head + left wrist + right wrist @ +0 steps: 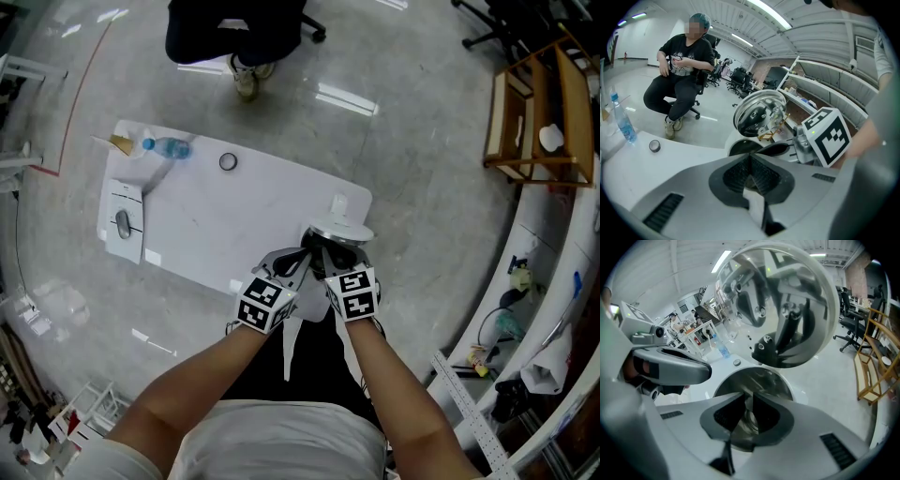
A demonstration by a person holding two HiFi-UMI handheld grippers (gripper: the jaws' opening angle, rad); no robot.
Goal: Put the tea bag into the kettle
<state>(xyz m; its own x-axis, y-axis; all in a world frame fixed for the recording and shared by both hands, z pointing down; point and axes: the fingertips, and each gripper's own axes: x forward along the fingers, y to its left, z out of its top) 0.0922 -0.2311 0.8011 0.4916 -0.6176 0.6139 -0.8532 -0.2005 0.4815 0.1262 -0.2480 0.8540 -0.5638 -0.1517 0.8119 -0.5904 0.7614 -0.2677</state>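
Drop-in step, by my read. Your right gripper [751, 414] hangs right over the open kettle [757, 380] mouth, jaws slightly apart, nothing between them. Your left gripper [751, 171] is just beside the kettle, jaws clamped on a white paper piece [753, 200]; tea bag or its wrapper, can't tell. Only the left gripper view shows that paper. The right gripper view looks into the kettle, no bag clear inside. Next: if it's the bag, move it over the mouth, clear of the raised lid [783, 301], then open
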